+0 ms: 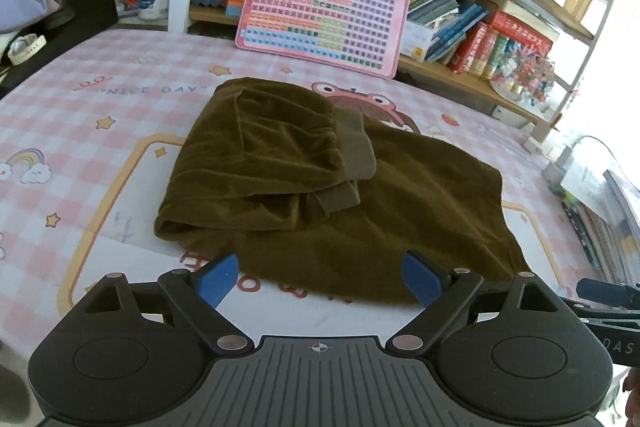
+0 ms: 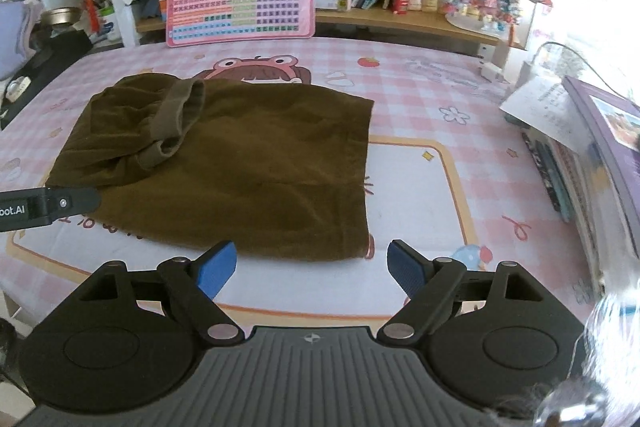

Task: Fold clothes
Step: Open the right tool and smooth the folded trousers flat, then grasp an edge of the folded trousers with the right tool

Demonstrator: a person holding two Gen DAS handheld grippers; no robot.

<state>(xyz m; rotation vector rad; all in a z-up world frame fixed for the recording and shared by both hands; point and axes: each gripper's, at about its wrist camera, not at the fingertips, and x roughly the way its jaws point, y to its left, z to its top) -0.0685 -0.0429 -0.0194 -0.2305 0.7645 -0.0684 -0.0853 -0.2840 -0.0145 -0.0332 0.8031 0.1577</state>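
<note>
Surface: pink checked mat [image 1: 120, 131] with cartoon prints, spread under and ahead of both tools
Shelving: bookshelf [image 2: 384, 15] beyond the mat's far edge, packed with books
Garment: olive-brown folded garment [image 1: 320, 195] lying flat on the mat, directly ahead of both grippers; ribbed cuffs [image 1: 356, 147] folded on top, ahead of the left tool
Board: pink keyboard-style panel [image 1: 324, 15] propped upright against the shelf, past the garment
Left gripper [image 1: 320, 279]: released, blue pads spread wide, hovering over the garment's near edge, nothing clasped
Right gripper [image 2: 312, 271]: released, pads apart, garment's near right corner just ahead between them, not pinched
Side stack: books [image 2: 580, 163] to the right of the right tool
</note>
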